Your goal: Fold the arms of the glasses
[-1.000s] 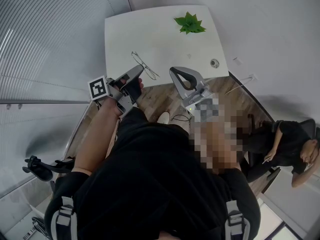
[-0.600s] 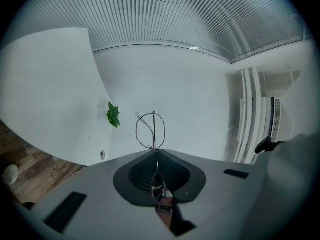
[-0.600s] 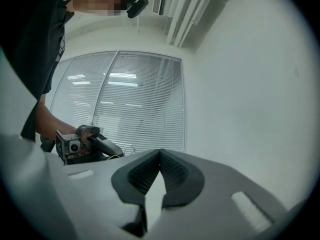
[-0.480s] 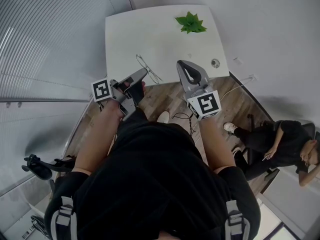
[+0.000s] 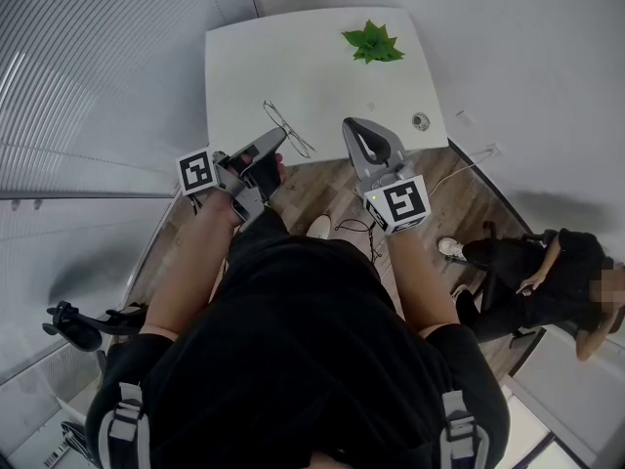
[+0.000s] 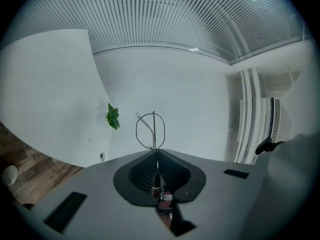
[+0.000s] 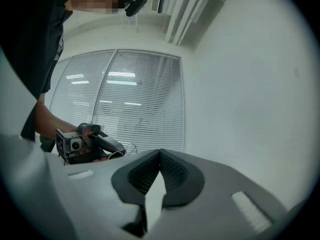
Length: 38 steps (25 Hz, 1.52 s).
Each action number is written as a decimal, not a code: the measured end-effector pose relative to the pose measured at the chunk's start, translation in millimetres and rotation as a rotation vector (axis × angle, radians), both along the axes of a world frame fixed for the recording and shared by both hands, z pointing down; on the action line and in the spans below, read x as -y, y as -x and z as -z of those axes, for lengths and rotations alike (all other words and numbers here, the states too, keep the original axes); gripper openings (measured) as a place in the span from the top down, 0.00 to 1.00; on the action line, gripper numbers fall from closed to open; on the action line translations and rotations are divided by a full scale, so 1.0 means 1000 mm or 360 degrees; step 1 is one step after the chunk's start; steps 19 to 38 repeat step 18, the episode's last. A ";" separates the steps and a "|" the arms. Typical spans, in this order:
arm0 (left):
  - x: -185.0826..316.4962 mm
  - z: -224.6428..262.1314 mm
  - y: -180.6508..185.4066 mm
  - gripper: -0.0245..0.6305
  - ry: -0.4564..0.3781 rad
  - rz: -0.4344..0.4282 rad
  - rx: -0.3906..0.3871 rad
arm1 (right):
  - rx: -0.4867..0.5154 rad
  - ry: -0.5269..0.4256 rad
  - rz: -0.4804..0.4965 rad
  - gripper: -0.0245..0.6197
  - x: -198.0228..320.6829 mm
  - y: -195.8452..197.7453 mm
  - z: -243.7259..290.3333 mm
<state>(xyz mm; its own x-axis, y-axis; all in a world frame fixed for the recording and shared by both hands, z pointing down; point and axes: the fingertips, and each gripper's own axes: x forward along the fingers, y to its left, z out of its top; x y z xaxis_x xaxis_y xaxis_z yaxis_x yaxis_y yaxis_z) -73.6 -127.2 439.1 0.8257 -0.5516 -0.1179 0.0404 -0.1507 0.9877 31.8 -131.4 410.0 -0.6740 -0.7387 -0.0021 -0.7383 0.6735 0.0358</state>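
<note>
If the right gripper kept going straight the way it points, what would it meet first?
Probably the window blinds, far ahead. The left gripper and glasses sit off to its left, though depth is unclear.

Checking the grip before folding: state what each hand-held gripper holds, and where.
Left hand-held gripper pinches thin wire-framed glasses by a wire arm; right hand-held gripper shut, empty.

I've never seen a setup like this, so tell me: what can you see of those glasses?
The glasses are thin wire frames, metal by the look, with rounded rims. The left gripper is shut on them, holding them by the near edge of the white table. One arm seems to stick out, unfolded.
</note>
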 end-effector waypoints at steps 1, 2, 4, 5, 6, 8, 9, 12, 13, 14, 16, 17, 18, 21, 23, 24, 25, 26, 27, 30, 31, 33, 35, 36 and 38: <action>0.000 0.000 0.000 0.94 -0.0002 0.0000 0.0001 | 0.0003 0.0001 0.0001 0.95 0.000 0.000 0.000; 0.000 0.000 0.000 0.94 -0.0004 -0.0001 0.0001 | 0.0006 0.0003 0.0002 0.95 -0.001 0.000 -0.001; 0.001 0.000 -0.001 0.94 -0.0005 -0.0002 0.0002 | 0.0002 0.0005 0.0004 0.94 -0.001 0.000 -0.002; 0.001 0.000 -0.001 0.94 -0.0006 -0.0003 0.0003 | -0.0001 0.0006 0.0005 0.94 -0.001 -0.001 -0.002; 0.001 0.000 -0.001 0.94 -0.0006 -0.0005 0.0004 | -0.0005 0.0006 0.0007 0.95 -0.001 0.000 -0.002; 0.001 0.000 0.000 0.94 -0.0004 -0.0007 0.0002 | -0.0005 0.0009 0.0008 0.95 -0.001 0.000 -0.002; 0.001 0.001 0.000 0.94 -0.0005 -0.0008 0.0001 | -0.0001 0.0012 0.0007 0.95 -0.001 0.001 -0.002; 0.001 0.002 0.001 0.94 -0.0006 -0.0009 -0.0003 | -0.0001 0.0016 0.0007 0.95 -0.001 0.001 -0.001; 0.001 0.002 0.000 0.94 -0.0006 -0.0009 -0.0004 | -0.0003 0.0016 0.0008 0.95 -0.001 0.001 -0.002; 0.002 0.001 0.000 0.94 -0.0007 -0.0008 -0.0003 | -0.0004 0.0016 0.0008 0.95 -0.001 0.001 -0.002; 0.002 0.001 0.000 0.94 -0.0011 -0.0007 -0.0002 | -0.0007 0.0015 0.0008 0.95 -0.001 0.000 -0.003; 0.002 0.001 -0.001 0.94 -0.0012 -0.0007 -0.0002 | -0.0007 0.0014 0.0008 0.95 -0.001 0.000 -0.004; 0.002 0.001 -0.001 0.94 -0.0014 -0.0007 -0.0002 | -0.0008 0.0013 0.0007 0.95 -0.001 -0.001 -0.004; 0.002 0.001 -0.001 0.94 -0.0014 -0.0007 -0.0002 | -0.0008 0.0013 0.0007 0.95 -0.001 -0.001 -0.004; 0.002 0.001 -0.001 0.94 -0.0014 -0.0007 -0.0002 | -0.0008 0.0013 0.0007 0.95 -0.001 -0.001 -0.004; 0.002 0.001 -0.001 0.94 -0.0014 -0.0007 -0.0002 | -0.0008 0.0013 0.0007 0.95 -0.001 -0.001 -0.004; 0.002 0.001 -0.001 0.94 -0.0014 -0.0007 -0.0002 | -0.0008 0.0013 0.0007 0.95 -0.001 -0.001 -0.004; 0.002 0.001 -0.001 0.94 -0.0014 -0.0007 -0.0002 | -0.0008 0.0013 0.0007 0.95 -0.001 -0.001 -0.004; 0.002 0.001 -0.001 0.94 -0.0014 -0.0007 -0.0002 | -0.0008 0.0013 0.0007 0.95 -0.001 -0.001 -0.004; 0.002 0.001 -0.001 0.94 -0.0014 -0.0007 -0.0002 | -0.0008 0.0013 0.0007 0.95 -0.001 -0.001 -0.004; 0.002 0.001 -0.001 0.94 -0.0014 -0.0007 -0.0002 | -0.0008 0.0013 0.0007 0.95 -0.001 -0.001 -0.004; 0.002 0.001 -0.001 0.94 -0.0014 -0.0007 -0.0002 | -0.0008 0.0013 0.0007 0.95 -0.001 -0.001 -0.004; 0.002 0.001 -0.001 0.94 -0.0014 -0.0007 -0.0002 | -0.0008 0.0013 0.0007 0.95 -0.001 -0.001 -0.004; 0.002 0.001 -0.001 0.94 -0.0014 -0.0007 -0.0002 | -0.0008 0.0013 0.0007 0.95 -0.001 -0.001 -0.004; 0.002 0.001 -0.001 0.94 -0.0014 -0.0007 -0.0002 | -0.0008 0.0013 0.0007 0.95 -0.001 -0.001 -0.004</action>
